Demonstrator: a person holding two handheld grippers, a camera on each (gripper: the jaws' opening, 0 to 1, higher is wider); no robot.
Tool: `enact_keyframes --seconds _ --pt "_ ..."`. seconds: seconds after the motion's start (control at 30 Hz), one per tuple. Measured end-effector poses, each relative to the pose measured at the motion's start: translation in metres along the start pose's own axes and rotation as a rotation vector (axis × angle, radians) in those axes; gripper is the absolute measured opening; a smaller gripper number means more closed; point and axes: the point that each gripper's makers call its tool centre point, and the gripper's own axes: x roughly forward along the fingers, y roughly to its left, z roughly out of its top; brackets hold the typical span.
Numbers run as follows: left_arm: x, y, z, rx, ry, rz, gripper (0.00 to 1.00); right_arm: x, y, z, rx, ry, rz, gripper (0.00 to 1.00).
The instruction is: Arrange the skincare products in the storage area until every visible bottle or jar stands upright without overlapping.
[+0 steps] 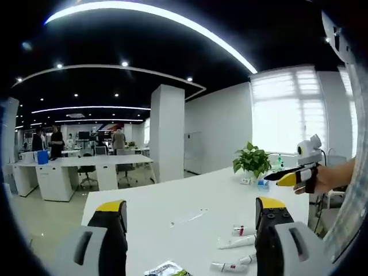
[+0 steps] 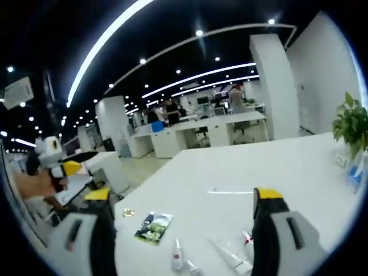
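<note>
Several small white skincare tubes lie flat on the white table: one tube and a second sit just left of my left gripper's right jaw. My left gripper hovers above the table, open and holding nothing. In the right gripper view, a tube and another tube lie near the bottom between the jaws. My right gripper is also open and holds nothing. A hand holds the right gripper at the right of the left gripper view.
A green printed packet lies flat on the table near its edge, beside a small gold item. A potted plant and a small blue bottle stand at the table's far side. Office desks and people are behind.
</note>
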Motion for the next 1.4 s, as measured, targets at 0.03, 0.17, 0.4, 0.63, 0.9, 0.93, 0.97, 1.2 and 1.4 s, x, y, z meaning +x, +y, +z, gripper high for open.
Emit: enact_keyframes --seconds 0.03,0.17,0.4,0.63,0.9,0.93,0.97,1.2,1.4 --pt "0.000 0.003 -0.001 -0.005 0.001 -0.008 0.95 0.001 0.001 0.000 -0.004 0.004 -0.014 0.99" --pt "-0.001 0.013 -0.009 -0.029 0.006 -0.064 0.95 0.001 0.004 -0.001 -0.001 0.007 -0.071 0.99" --pt "-0.013 0.026 -0.013 -0.025 0.021 -0.068 0.95 0.009 0.007 -0.013 0.033 0.021 -0.095 0.99" --pt "-0.005 0.031 -0.007 -0.014 0.005 0.037 0.95 0.031 0.002 -0.005 0.023 0.024 0.012 0.99" --pt "0.004 0.019 0.002 -0.022 -0.027 0.113 0.95 0.018 -0.050 -0.009 -0.035 0.059 0.032 0.98" --pt "0.006 0.016 -0.003 -0.016 -0.006 0.109 0.95 0.016 -0.055 -0.013 -0.028 0.067 0.027 0.97" --pt "0.007 0.014 -0.006 -0.009 0.007 0.107 0.95 0.013 -0.064 -0.019 -0.026 0.084 0.017 0.95" --pt "0.015 -0.008 -0.024 -0.016 0.063 0.031 0.99 0.012 -0.092 -0.064 -0.055 0.216 0.015 0.88" --pt "0.022 -0.048 -0.027 -0.042 0.068 -0.120 0.99 0.019 -0.096 -0.119 -0.088 0.364 0.047 0.82"
